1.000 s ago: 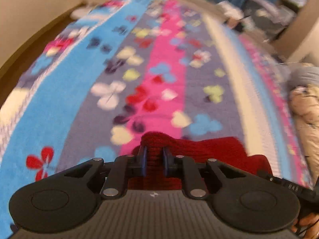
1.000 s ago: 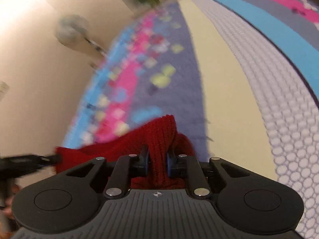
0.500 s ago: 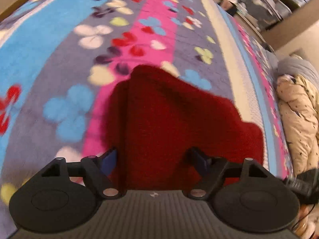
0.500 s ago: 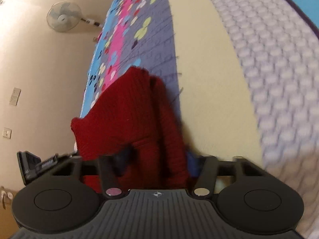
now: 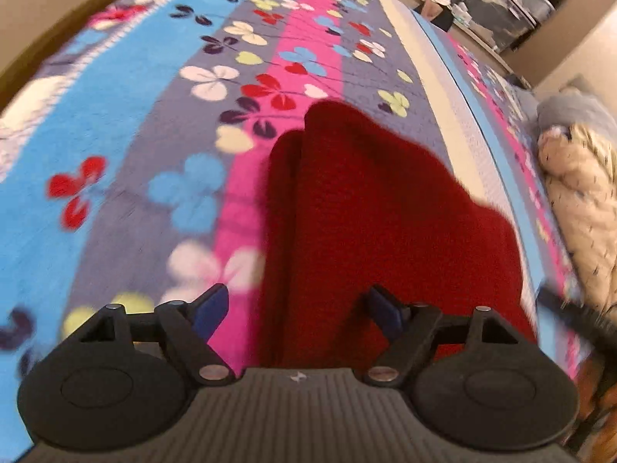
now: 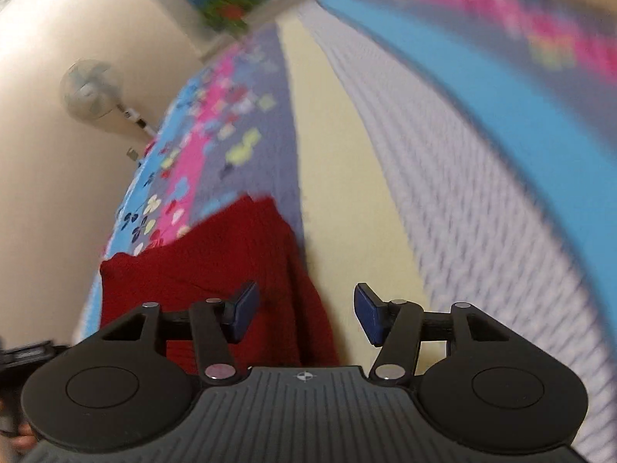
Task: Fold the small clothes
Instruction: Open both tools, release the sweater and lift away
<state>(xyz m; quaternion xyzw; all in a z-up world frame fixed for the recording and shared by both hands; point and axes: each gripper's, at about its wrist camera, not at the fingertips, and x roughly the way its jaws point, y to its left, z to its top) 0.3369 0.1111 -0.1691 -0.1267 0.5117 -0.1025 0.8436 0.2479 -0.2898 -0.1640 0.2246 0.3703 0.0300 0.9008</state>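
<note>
A dark red knitted garment (image 5: 370,223) lies folded on the flowered blanket (image 5: 127,146), a second layer showing along its left edge. My left gripper (image 5: 297,308) is open and empty just above its near end. In the right wrist view the same red garment (image 6: 216,266) lies below and left of my right gripper (image 6: 304,312), which is open and empty over the garment's right edge and the cream stripe (image 6: 347,193). The other gripper shows as a dark shape at the left edge of that view (image 6: 27,355).
A pile of beige and grey clothes (image 5: 578,193) lies on the blanket to the right. Dark bags and boxes (image 5: 497,11) stand beyond the bed. A white fan (image 6: 92,92) stands by the cream wall on the left.
Both grippers were shut on the lifted red garment; they have opened and let it go. It now lies flat on the blanket and both grippers have drawn back slightly.
</note>
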